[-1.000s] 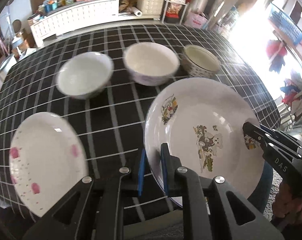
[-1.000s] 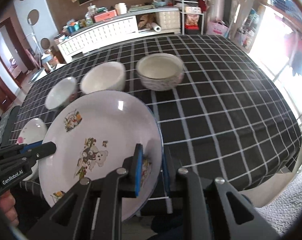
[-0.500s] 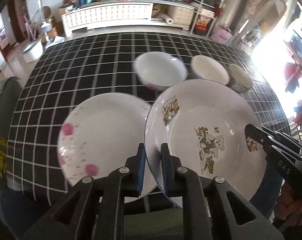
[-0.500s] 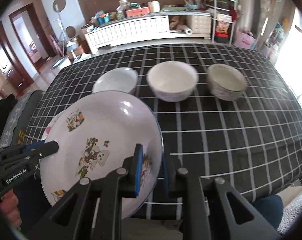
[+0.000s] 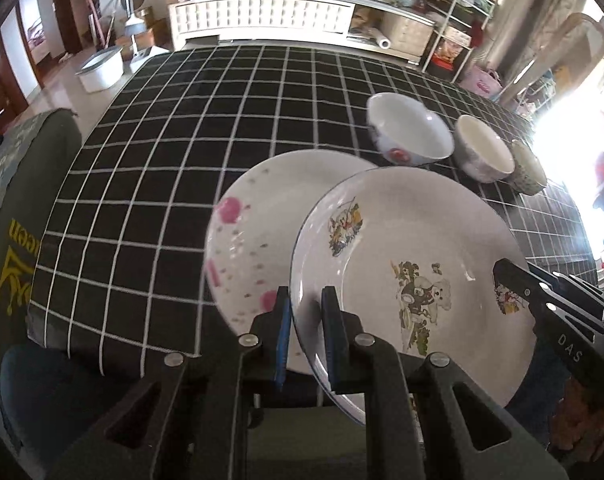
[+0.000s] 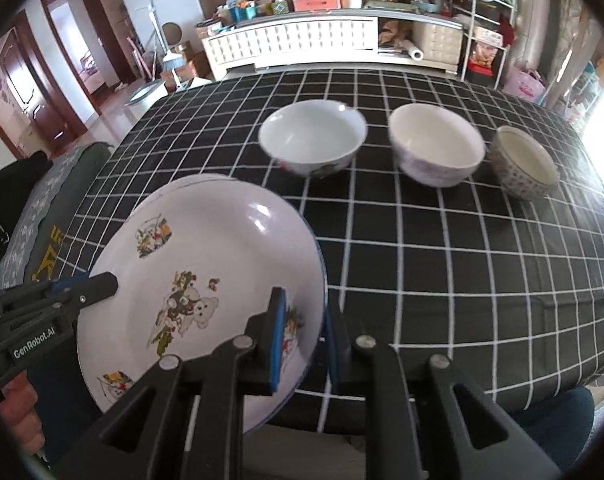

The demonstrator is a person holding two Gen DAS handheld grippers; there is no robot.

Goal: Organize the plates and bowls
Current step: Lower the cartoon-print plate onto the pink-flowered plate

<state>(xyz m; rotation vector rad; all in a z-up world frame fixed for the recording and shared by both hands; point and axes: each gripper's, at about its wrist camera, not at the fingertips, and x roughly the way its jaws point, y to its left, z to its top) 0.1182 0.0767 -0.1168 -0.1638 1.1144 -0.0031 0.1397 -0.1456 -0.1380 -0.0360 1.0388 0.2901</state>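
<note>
Both grippers share one load, probably because a wide, shallow dish would tip from a single edge hold. In the left wrist view, at about 9 o'clock from the carried dish, a white plate with pink spots point(image 5: 257, 236) lies flat near the table's front edge on the black tablecloth with white grid lines point(image 5: 161, 184), and it looks like the stacking target. Overlapping its right side and raised above it is the cartoon bear plate point(image 5: 406, 280), glossy white with a thin blue rim and printed animal figures. The left gripper point(image 5: 305, 336) is closed nearly together on that plate's near-left rim, blue pads on either face; the right gripper point(image 6: 304, 340) is likewise clamped on the opposite rim, at 3 o'clock. At 12 to 2 o'clock, well apart from the plates, three bowls stand upright in a row: a white bowl with red floral print point(image 6: 314, 136), a plain cream bowl point(image 6: 436, 144), and a smaller bowl with a dotted pattern point(image 6: 524, 164).
</note>
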